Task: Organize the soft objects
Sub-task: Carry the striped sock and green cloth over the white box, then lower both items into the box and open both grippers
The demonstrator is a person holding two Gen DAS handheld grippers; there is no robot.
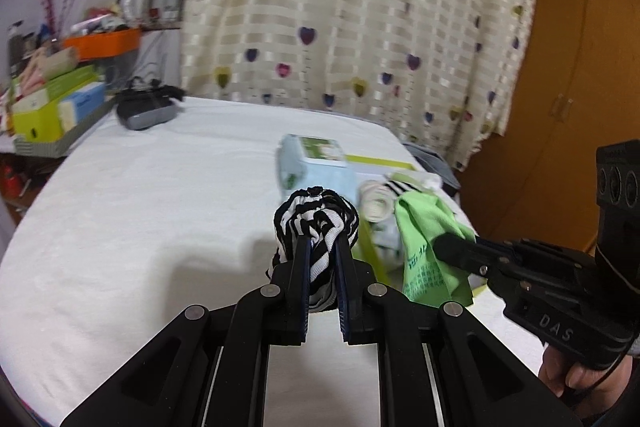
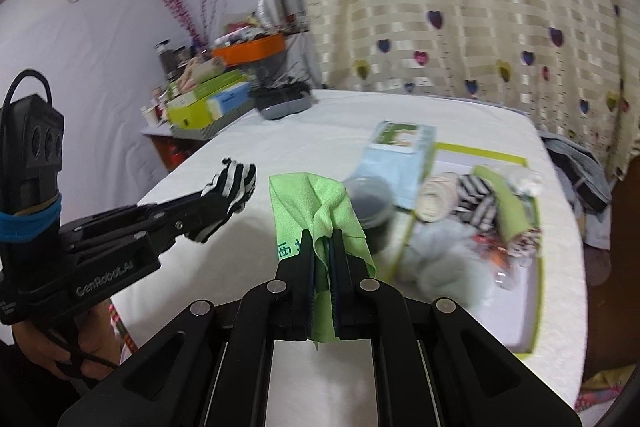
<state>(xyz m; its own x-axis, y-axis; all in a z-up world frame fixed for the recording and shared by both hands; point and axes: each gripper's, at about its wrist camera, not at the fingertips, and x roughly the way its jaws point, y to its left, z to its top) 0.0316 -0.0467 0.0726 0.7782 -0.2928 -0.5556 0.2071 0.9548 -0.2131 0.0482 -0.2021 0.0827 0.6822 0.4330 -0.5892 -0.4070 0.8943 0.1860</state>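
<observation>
Left claw (image 1: 322,241): we grip a black-and-white striped cloth (image 1: 316,215).
Right claw (image 2: 326,243), marked "DAS": we clench a green printed cloth (image 2: 316,203).
Lime-rimmed tray (image 2: 534,299): holds striped and pale soft items.

The left gripper (image 1: 322,241) is clamped on a striped cloth (image 1: 316,223), its fingers reaching toward 12 o'clock in its own view. The right gripper (image 2: 323,239), at 3 o'clock from it, pinches a green cloth (image 2: 316,203). A bare hand (image 1: 576,375) grips its handle.
</observation>
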